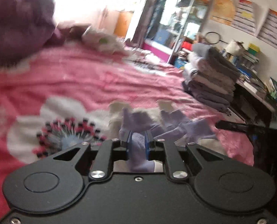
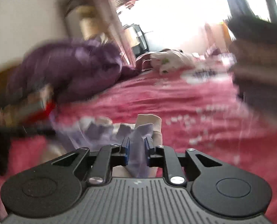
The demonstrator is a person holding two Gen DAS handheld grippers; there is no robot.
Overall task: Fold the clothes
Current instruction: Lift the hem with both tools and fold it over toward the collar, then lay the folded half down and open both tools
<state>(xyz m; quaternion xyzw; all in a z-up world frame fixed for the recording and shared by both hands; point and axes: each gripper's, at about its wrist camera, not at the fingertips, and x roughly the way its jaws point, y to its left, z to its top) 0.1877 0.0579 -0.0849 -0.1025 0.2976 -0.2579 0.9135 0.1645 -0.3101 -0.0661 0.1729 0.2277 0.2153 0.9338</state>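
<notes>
wall posters [image 1: 250,16] – print blurred, no text legible anywhere

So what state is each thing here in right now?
Left tool: lilac cloth between its blue pads.
Right tool: the same lilac cloth between its pads.
Stack of clothes: folded, piled neatly.
Purple heap: crumpled, unfolded.
Pink bedspread: spread out, wrinkled.

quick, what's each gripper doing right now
left gripper: lilac cloth between its jaws, which look closed on it.
right gripper: same lilac cloth between its jaws, but a gap shows; grip cannot be told.
</notes>
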